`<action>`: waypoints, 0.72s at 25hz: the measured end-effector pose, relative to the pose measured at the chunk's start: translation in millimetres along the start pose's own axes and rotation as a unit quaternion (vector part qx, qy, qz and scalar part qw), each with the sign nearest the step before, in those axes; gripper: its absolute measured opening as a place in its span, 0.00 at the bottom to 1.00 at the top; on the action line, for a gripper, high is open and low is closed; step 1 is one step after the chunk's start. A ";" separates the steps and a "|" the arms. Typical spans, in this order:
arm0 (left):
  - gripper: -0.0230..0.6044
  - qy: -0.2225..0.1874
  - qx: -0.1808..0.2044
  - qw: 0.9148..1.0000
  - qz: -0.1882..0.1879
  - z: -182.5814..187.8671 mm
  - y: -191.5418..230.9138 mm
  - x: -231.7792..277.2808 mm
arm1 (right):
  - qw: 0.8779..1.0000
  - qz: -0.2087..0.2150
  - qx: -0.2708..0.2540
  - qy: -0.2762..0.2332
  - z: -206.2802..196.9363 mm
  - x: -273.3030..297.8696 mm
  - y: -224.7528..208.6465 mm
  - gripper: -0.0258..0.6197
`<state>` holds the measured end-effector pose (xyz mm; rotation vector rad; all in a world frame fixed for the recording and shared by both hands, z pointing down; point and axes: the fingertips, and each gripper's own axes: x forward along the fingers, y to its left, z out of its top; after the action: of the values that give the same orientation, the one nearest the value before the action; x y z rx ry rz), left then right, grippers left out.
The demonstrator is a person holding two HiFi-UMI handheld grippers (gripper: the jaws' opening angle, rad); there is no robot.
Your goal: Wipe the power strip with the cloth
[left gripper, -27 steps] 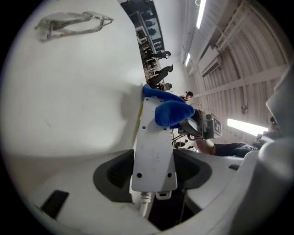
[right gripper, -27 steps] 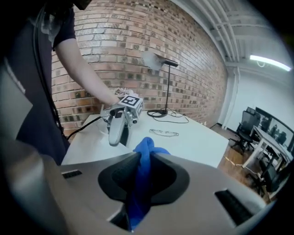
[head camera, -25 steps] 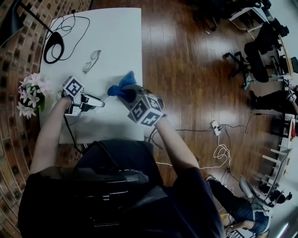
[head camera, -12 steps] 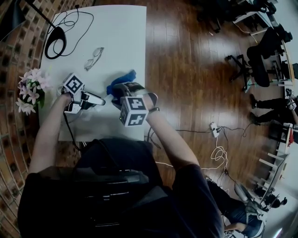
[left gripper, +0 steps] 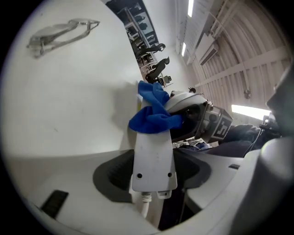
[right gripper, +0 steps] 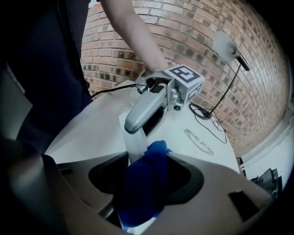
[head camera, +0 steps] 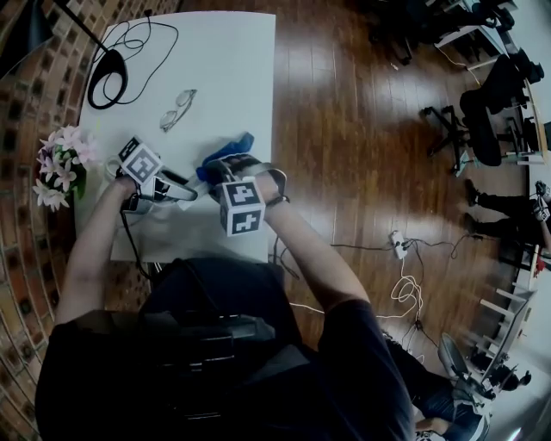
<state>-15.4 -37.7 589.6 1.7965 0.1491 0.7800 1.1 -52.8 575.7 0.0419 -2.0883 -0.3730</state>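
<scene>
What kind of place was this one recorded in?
Likely a shared office or lab workroom: a white table stands by a brick wall on a wood floor, with office chairs further off and cables trailing on the floor.

White table (head camera: pixel 215 52) bears glasses (head camera: pixel 177 110) and a black cable (head camera: pixel 95 102)

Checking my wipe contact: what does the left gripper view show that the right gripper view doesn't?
Only the left gripper view: the power strip's cord end clamped in the left gripper, and ceiling lights. Only the right gripper view: the brick wall, lamp, and the right gripper, fingers just opened, with the cloth between them. Both: cloth draped on the strip's far end, glasses, white table.
</scene>
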 end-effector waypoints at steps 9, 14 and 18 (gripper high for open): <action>0.50 -0.046 0.267 0.935 0.228 29.6 -12.1 -26.3 | 0.994 0.031 0.108 -0.018 -0.5 -1.1 -4.9 0.37; 0.50 0.045 0.391 0.862 0.321 16.3 -20.0 -23.3 | 0.984 0.041 0.172 -0.029 -4.3 -1.0 -18.1 0.37; 0.48 0.055 0.413 0.823 0.387 18.2 1.6 -24.2 | 0.981 0.036 0.186 -0.032 -3.2 -0.1 -21.3 0.37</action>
<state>-24.2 -64.1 577.6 2.6872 -0.2355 1.5663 1.3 -73.9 571.2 0.1768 -2.1910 0.0648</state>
